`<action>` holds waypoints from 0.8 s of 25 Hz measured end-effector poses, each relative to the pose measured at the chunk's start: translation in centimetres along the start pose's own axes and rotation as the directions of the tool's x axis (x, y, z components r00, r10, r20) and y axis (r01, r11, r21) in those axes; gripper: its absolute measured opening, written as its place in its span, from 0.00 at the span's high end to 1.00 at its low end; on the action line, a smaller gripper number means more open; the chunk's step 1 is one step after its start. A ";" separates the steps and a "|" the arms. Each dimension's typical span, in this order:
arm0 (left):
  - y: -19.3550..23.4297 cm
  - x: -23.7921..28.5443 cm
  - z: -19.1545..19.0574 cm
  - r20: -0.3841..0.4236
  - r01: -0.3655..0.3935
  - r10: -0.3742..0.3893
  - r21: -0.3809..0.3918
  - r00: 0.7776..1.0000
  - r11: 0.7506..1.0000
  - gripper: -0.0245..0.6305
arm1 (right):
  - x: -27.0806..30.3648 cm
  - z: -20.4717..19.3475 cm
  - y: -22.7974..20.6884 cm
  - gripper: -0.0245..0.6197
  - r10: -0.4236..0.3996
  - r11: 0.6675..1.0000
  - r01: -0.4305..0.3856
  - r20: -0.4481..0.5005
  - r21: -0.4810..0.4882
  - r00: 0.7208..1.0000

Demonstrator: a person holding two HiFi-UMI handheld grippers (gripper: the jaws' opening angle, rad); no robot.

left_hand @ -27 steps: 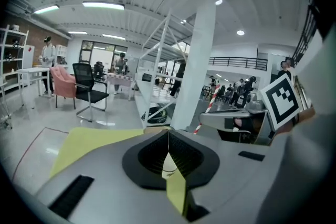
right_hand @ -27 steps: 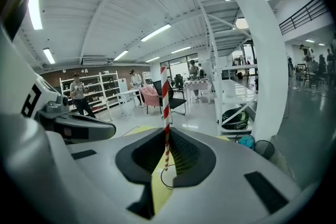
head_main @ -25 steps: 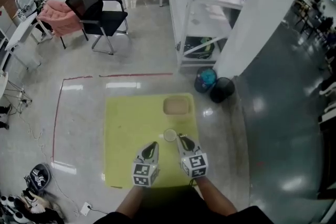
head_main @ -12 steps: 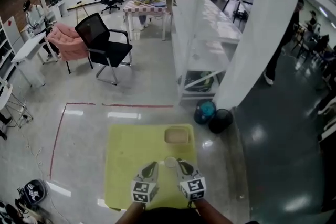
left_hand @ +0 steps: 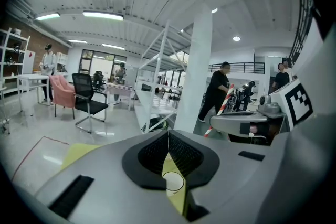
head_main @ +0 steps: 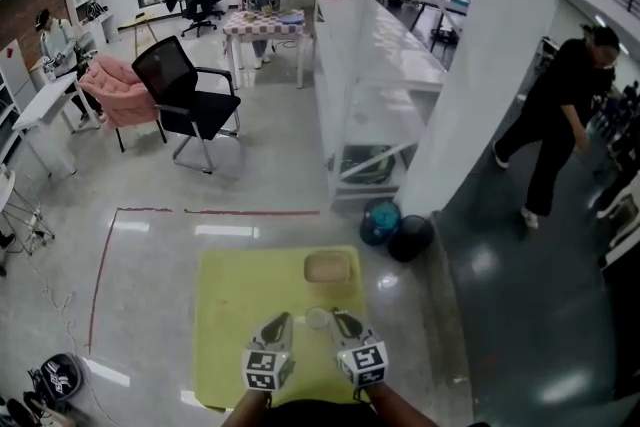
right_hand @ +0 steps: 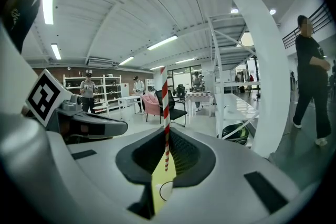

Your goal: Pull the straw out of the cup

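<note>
In the right gripper view a red-and-white striped straw [right_hand: 165,107] stands upright, pinched between the jaws of my right gripper [right_hand: 166,131]. Its lower end hangs above the cup [right_hand: 166,191]. The head view shows the small clear cup [head_main: 318,318] on a yellow mat [head_main: 240,295], with my left gripper [head_main: 281,321] just left of it and my right gripper [head_main: 341,318] just right of it. My left gripper [left_hand: 168,132] is shut with nothing in it. Through its gap the cup [left_hand: 173,182] shows below, and the straw [left_hand: 224,102] is seen off to the right.
A shallow tan tray [head_main: 327,267] lies on the mat beyond the cup. A blue ball [head_main: 380,220] and a black one [head_main: 410,237] rest by a white pillar [head_main: 470,65]. A person in black [head_main: 555,125] walks at right; a black chair [head_main: 185,95] stands far left.
The head view has tilted up, so the mat and both grippers sit lower in the picture. A person in black has walked into view at right. Both grippers stay beside the cup.
</note>
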State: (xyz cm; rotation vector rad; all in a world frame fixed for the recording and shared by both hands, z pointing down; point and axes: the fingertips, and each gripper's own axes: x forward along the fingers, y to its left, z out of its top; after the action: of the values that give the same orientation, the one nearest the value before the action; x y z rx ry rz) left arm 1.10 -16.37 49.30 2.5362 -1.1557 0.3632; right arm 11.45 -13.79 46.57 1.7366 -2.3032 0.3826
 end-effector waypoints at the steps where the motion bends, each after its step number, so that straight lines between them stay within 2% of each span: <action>1: 0.3 0.0 0.1 0.001 -0.006 0.006 -0.001 1.000 1.000 0.89 | 0.1 0.1 0.0 0.90 0.000 1.000 0.000 0.002 -0.001 1.000; 6: 1.0 0.0 0.2 0.003 -0.025 0.025 -0.006 1.000 1.000 0.89 | 0.2 0.1 -0.3 0.90 0.000 1.000 0.000 0.003 -0.006 1.000; 20: 0.0 -0.7 0.1 -0.002 -0.006 0.006 0.002 1.000 1.000 0.89 | -0.7 0.2 0.4 0.91 0.014 1.000 -0.015 -0.011 -0.023 1.000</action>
State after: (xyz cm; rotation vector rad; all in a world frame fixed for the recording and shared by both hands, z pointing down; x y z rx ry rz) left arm 0.67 -15.97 48.99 2.5340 -1.1636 0.3685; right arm 11.27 -13.19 46.11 1.7038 -2.3047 0.3660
